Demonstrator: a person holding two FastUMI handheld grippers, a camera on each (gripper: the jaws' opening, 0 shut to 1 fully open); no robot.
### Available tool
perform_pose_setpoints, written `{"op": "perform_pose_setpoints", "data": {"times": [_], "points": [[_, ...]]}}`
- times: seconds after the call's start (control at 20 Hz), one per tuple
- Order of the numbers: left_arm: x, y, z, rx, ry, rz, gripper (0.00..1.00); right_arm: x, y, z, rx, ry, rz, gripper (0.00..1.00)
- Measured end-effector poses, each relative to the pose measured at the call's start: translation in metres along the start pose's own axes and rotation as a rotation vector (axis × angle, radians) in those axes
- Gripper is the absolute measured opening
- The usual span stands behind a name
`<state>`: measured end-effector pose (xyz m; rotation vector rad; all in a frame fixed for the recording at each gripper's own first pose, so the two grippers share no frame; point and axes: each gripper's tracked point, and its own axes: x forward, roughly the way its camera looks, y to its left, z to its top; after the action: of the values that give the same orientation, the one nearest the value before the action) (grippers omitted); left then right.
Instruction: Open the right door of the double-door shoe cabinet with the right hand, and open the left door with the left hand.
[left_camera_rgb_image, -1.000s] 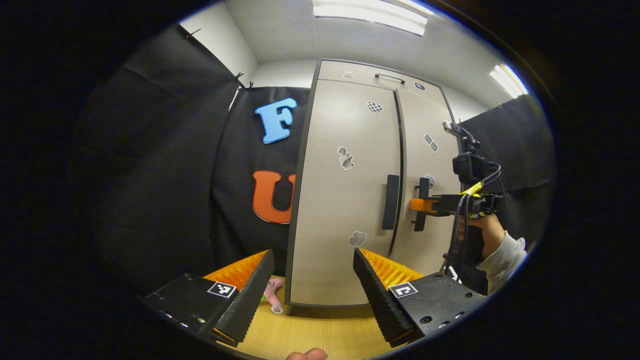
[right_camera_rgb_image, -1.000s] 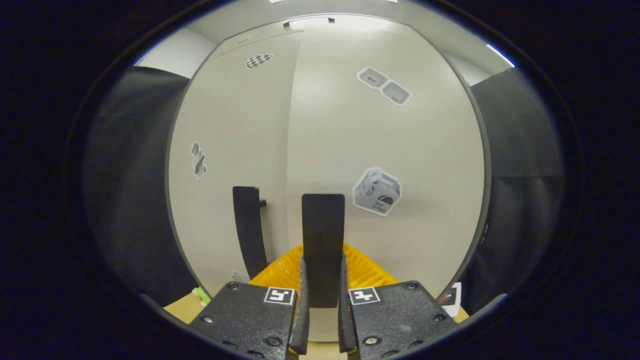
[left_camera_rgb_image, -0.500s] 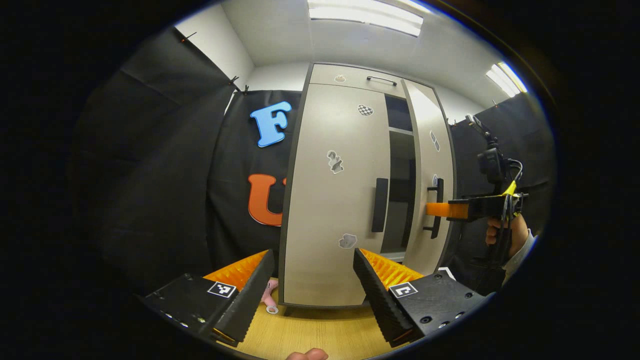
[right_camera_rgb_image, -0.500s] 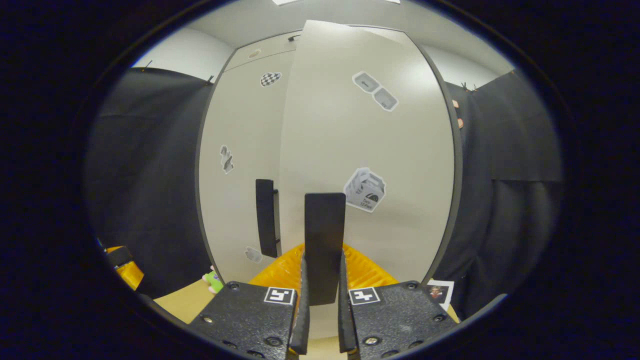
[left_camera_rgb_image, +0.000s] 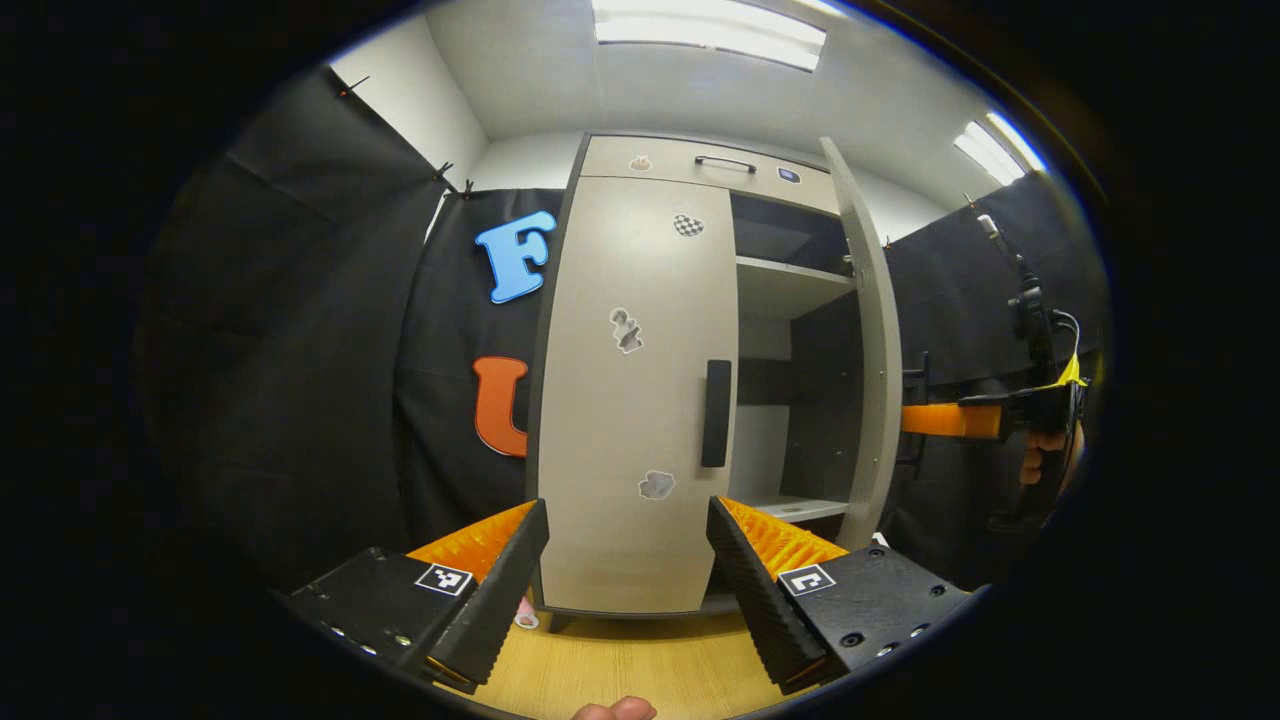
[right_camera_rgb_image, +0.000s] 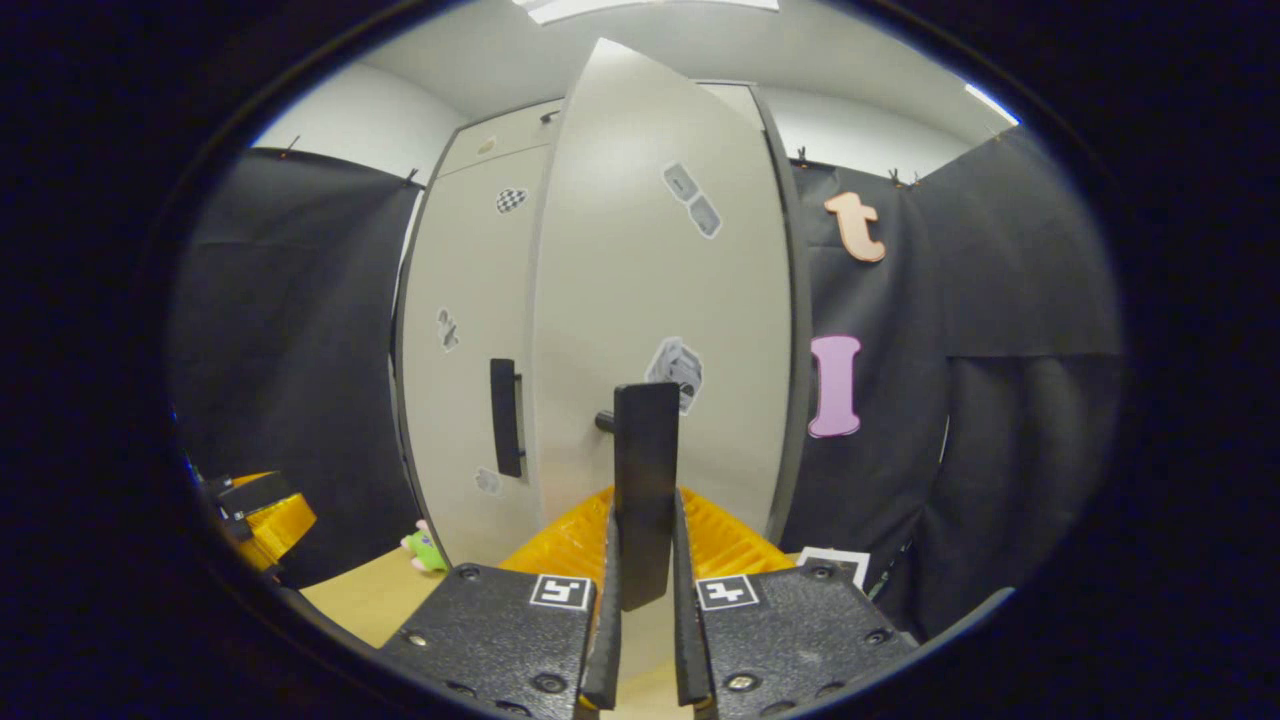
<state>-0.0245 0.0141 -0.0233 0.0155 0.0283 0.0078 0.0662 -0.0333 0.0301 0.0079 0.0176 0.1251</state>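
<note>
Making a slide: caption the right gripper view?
Right gripper clamps the right door's handle, door swung open.

The left gripper (left_camera_rgb_image: 625, 570) has two black ridged fingers (left_camera_rgb_image: 495, 590) on orange ribbed backing, and black blocks with square black-and-white markers and small screws. The right gripper (right_camera_rgb_image: 645, 640) has the same black fingers (right_camera_rgb_image: 604, 640) and markers.

Two doors (left_camera_rgb_image: 630, 400), two handles (left_camera_rgb_image: 716, 413), two tools (left_camera_rgb_image: 625, 570).
</note>
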Motion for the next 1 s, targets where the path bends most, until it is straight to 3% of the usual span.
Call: {"op": "perform_pose_setpoints", "data": {"times": [0.15, 0.3, 0.55, 0.6, 0.65, 0.8, 1.0], "points": [[0.004, -0.016, 0.000, 0.006, 0.004, -0.028, 0.95, -0.013, -0.024, -0.001, 0.006, 0.009, -0.017, 0.23], [0.005, -0.033, -0.005, 0.013, 0.014, -0.059, 0.95, -0.022, -0.048, -0.001, -0.017, 0.009, -0.071, 0.16], [0.012, -0.050, -0.011, 0.022, 0.033, -0.088, 0.95, -0.034, -0.097, -0.006, -0.063, 0.008, -0.178, 0.13], [0.013, -0.054, -0.011, 0.024, 0.033, -0.093, 0.95, -0.036, -0.112, -0.006, -0.068, 0.009, -0.213, 0.10], [0.014, -0.056, -0.012, 0.027, 0.035, -0.098, 0.95, -0.037, -0.125, -0.005, -0.058, 0.004, -0.220, 0.00], [0.014, -0.059, -0.013, 0.034, 0.038, -0.104, 0.95, -0.028, -0.124, -0.018, 0.060, 0.041, -0.104, 0.05], [0.014, -0.061, -0.011, 0.038, 0.028, -0.105, 0.95, -0.025, -0.127, -0.031, 0.037, 0.059, -0.114, 0.10]]}}
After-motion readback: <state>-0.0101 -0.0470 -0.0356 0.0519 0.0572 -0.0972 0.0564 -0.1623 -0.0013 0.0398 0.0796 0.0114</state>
